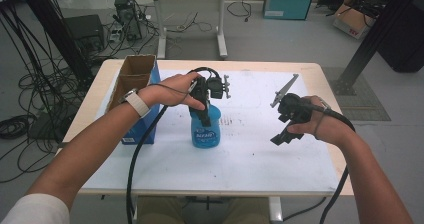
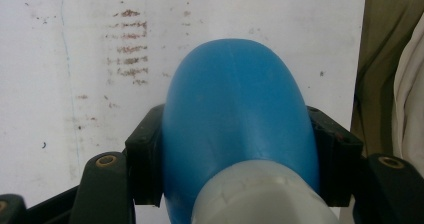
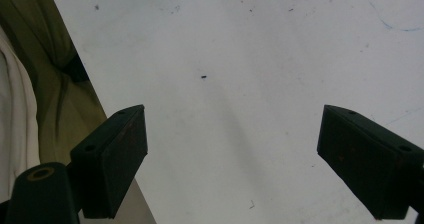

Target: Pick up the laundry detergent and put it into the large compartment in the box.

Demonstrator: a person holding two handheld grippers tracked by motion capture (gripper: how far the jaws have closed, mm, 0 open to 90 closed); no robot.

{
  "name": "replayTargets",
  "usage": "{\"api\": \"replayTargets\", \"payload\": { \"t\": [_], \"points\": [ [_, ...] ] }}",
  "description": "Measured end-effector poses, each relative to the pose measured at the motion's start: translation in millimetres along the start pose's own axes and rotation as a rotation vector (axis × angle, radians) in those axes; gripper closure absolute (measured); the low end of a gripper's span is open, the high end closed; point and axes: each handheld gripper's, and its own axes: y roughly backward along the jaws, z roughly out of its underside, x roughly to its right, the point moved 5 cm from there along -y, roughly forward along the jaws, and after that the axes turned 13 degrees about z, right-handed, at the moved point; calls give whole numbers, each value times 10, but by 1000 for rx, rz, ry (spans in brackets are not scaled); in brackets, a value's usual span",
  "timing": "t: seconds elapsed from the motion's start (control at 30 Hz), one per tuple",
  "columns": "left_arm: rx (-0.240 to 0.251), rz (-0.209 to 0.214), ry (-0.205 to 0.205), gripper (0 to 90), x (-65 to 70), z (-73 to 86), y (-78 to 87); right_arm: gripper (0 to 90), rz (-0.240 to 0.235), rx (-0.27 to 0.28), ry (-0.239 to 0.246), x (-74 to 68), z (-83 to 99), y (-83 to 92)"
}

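Here the left tongs (image 2: pixel 235 149) clamp the shoulder of the blue plastic bottle (image 1: pixel 205 126) standing mid-surface, likely light, smooth and slippery, so gripping near its white neck seems wise, while the right tongs (image 3: pixel 235 164) gape empty.

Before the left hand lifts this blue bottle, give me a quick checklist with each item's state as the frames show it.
1. Left gripper shut on the blue bottle: ok, a pad presses each side.
2. Grip placed on the shoulder just below the white neck: ok.
3. Bottle upright on the white mat: ok in the high view.
4. Cap or sprayer fitted: cannot tell, the gripper covers the top.
5. Right gripper open, holding nothing, away from the bottle: ok.
6. Cardboard box left of the bottle, not touching it: ok.
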Motion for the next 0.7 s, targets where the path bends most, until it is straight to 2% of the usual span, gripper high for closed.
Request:
{"api": "replayTargets", "payload": {
  "t": [0.3,0.7],
  "points": [
    [-9,-24,-13,373,37,-5,-11,127,-4,2,6,-5,-13,-13],
    [-8,-24,-20,374,42,-1,-12,127,-8,-2,10,-3,-43,-29]
  ]
}}
